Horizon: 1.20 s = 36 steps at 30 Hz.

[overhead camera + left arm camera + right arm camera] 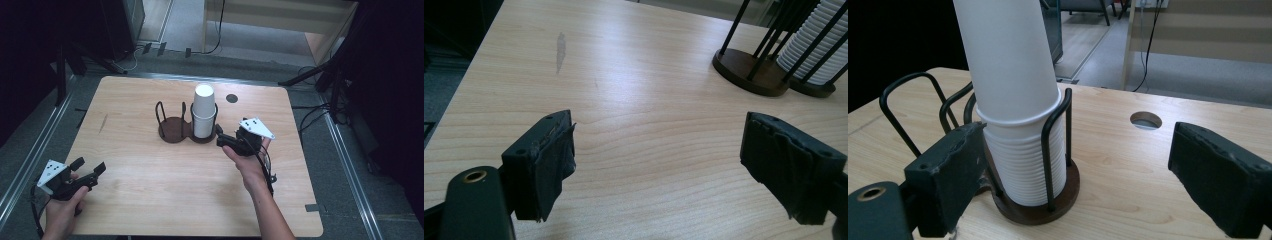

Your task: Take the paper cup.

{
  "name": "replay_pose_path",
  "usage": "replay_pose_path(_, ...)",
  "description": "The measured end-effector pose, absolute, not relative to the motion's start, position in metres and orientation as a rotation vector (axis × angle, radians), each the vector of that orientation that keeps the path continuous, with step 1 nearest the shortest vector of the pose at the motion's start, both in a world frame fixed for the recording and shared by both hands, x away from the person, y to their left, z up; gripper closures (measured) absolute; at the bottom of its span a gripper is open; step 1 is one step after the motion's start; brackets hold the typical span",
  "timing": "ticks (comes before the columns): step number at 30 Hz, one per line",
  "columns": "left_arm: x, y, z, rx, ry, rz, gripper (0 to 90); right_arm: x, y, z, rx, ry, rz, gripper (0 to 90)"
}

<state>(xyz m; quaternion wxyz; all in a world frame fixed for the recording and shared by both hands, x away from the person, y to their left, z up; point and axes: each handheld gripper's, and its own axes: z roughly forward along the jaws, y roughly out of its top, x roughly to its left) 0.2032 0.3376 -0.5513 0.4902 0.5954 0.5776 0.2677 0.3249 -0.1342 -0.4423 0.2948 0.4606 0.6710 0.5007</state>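
One cup stack (203, 111) (two holders (175, 129)).

A tall stack of white paper cups (203, 116) stands in the right ring of the dark two-ring wire holder (175, 129) on the light wooden table (150, 200). The right gripper (224, 141) sits just right of that holder, the left gripper (92, 167) well apart at its near left. A round hole in the tabletop (231, 98) lies behind the holder, to its right.

left hand (62, 212): low at the near left corner, forearm entering from the bottom edge | black two-jaw left gripper (90, 167): pointing up-right, jaws apart, nothing between | right hand (247, 162): right of centre, forearm stretched forward | black two-jaw right gripper (221, 136): aimed leftward, jaws apart, empty
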Motion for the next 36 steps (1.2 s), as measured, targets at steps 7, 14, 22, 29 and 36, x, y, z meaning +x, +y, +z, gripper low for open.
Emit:
replay_pose_path(7, 0.203, 0.337, -0.551, 1.447, 1.401, 0.653, 15.0, 0.332, -0.125, -0.437, 1.229, 1.784, 1.344, 8.0)
replay_pose_path(14, 0.203, 0.337, -0.551, 1.447, 1.399, 0.651, 15.0, 0.339, -0.115, -0.435, 1.223, 1.797, 1.350, 8.0)
replay_pose_path(22, 0.203, 0.337, -0.551, 1.448, 1.397, 0.651, 15.0, 0.347, -0.103, -0.434, 1.221, 1.801, 1.366, 7.9)
replay_pose_path(29, 0.203, 0.337, -0.551, 1.447, 1.395, 0.651, 15.0, 0.355, -0.092, -0.434, 1.210, 1.816, 1.362, 7.9)
replay_pose_path(36, 0.203, 0.338, -0.551, 1.442, 1.394, 0.648, 15.0, 0.365, -0.081, -0.437, 1.212, 1.834, 1.350, 7.9)
